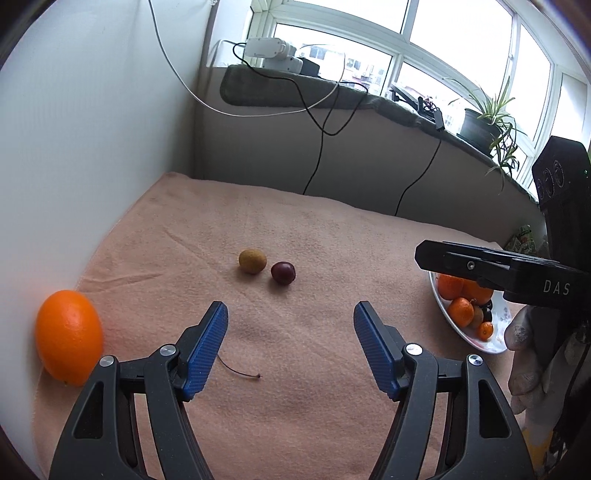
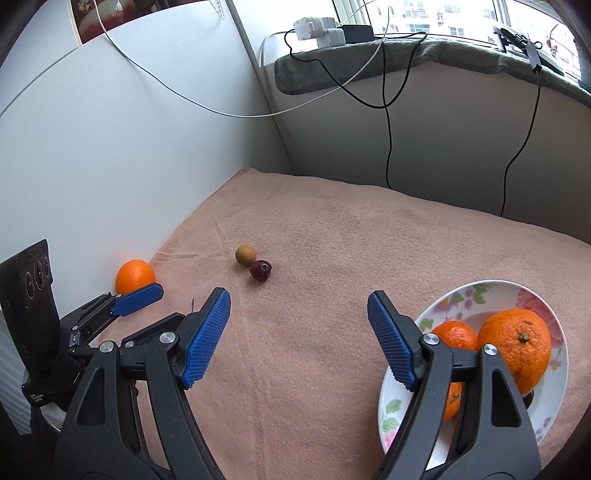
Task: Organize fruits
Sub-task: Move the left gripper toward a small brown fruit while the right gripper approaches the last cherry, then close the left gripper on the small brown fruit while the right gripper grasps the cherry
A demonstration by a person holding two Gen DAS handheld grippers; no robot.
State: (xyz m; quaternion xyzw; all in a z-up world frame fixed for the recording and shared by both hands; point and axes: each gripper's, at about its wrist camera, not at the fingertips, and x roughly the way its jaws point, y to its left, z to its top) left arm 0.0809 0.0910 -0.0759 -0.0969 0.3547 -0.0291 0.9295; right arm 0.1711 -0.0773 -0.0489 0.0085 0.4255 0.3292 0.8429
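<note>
Both jaws are being held apart, empty; the orange risks being rolled along the wall if nudged.

Home: windowsill, potted plant

Black tool frames, ribbed blue pads, silver screws, white "DAS" lettering.

A pink towel covers the counter beneath and ahead of the gripper. Far ahead, a white power strip sits on a grey-padded windowsill, its black and white cables hanging down the wall. A potted plant stands on the sill, ahead to the right.
</note>
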